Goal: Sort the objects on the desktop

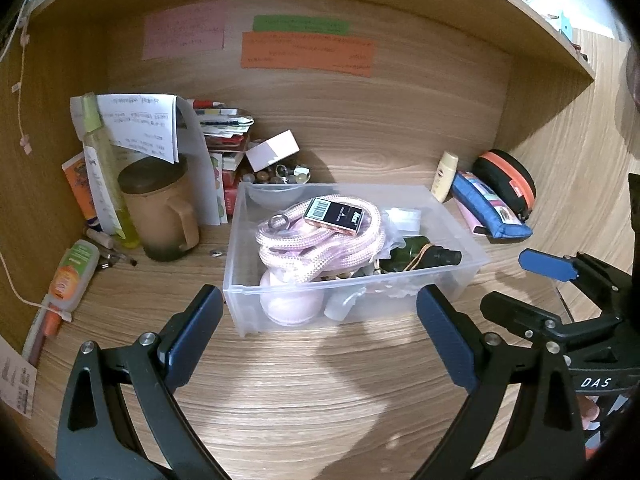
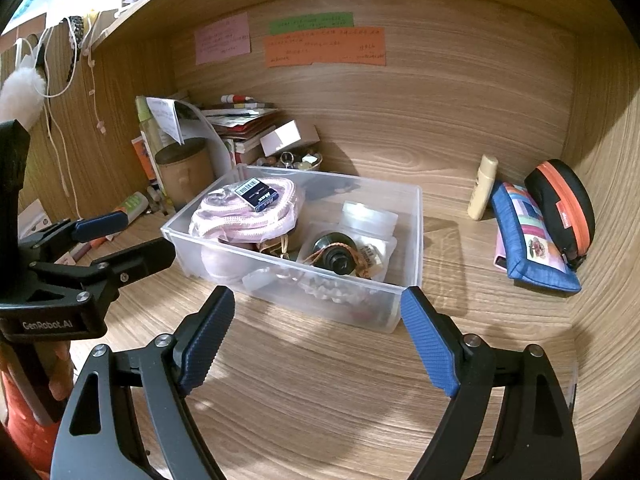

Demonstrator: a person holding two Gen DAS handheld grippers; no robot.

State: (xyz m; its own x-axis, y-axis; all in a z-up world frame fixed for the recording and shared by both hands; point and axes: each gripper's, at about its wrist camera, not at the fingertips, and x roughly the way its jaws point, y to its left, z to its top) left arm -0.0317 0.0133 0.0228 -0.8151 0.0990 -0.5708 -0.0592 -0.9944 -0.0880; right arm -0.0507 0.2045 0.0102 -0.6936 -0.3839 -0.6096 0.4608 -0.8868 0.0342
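Note:
A clear plastic bin (image 1: 240, 280) (image 2: 412, 220) stands mid-desk, holding a coiled pink rope (image 1: 320, 248) (image 2: 256, 216), a small dark staples box (image 1: 334, 216) (image 2: 258, 194) on top of the rope, and a dark green bottle (image 1: 420, 254) (image 2: 336, 252). My left gripper (image 1: 318, 292) (image 2: 140, 236) hovers open just before the bin's near wall, nothing between its fingers. My right gripper (image 2: 318, 296) (image 1: 516, 284) is open too, empty, facing the bin's near right corner. A blue pouch (image 1: 488, 208) (image 2: 528, 236), a black-and-orange case (image 1: 508, 180) (image 2: 564, 196) and a cream bottle (image 1: 446, 176) (image 2: 482, 186) lie right of the bin.
At the left stand a lidded brown mug (image 1: 160, 208) (image 2: 186, 176), papers, a yellow spray bottle (image 1: 108, 184) and a tube (image 1: 74, 276). A small white box (image 1: 272, 150) (image 2: 286, 136) and beads sit behind the bin. Wooden walls close in the desk at the back and both sides.

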